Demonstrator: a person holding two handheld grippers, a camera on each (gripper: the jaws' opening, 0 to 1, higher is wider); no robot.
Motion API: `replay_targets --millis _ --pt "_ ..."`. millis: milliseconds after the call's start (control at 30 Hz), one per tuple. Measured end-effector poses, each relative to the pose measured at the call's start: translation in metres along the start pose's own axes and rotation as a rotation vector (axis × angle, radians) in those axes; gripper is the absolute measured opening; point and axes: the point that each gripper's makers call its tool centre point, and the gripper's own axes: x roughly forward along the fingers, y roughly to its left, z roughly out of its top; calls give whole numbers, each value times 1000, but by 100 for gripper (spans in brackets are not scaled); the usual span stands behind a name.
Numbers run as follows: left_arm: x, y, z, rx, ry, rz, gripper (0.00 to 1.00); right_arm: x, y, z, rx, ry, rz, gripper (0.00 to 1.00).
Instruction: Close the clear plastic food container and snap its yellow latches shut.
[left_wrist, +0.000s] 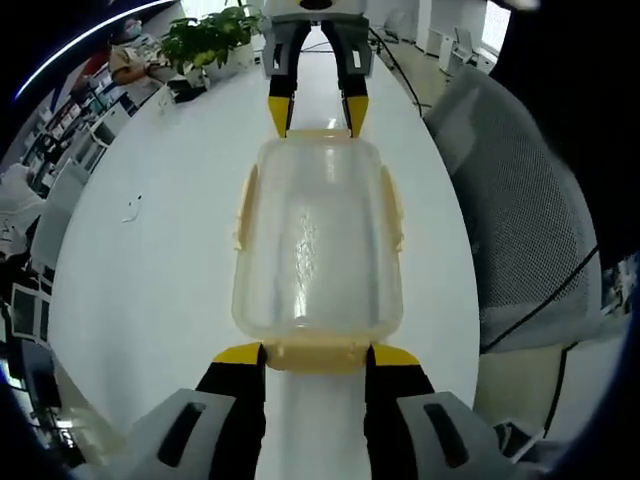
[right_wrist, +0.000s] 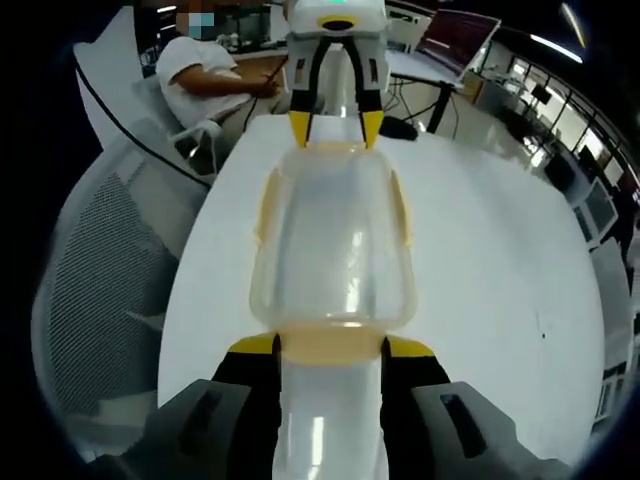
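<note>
Fingers (left_wrist: 240, 353) of both grippers flank lidded container (left_wrist: 318, 240) end latches.

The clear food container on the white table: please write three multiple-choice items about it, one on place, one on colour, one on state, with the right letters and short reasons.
1. Where is the container?
A. between the two tools
B. on the mesh chair
C. beside the plant

2. What colour are its latches?
A. blue
B. yellow
C. red

3. What state is the left tool in?
A. holding a cup
B. shut flat on the table
C. open at the container's end latch

Answers: 1 A, the right tool and the left tool face each other at its two ends on the table. 2 B, pale yellow flaps line its sides. 3 C, its tips straddle the end latch.
</note>
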Motion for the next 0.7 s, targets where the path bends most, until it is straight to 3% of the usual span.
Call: replay_targets --millis 700 --pt "13 -1 53 10 -36 9 32 -33 2 -43 14 29 -3 35"
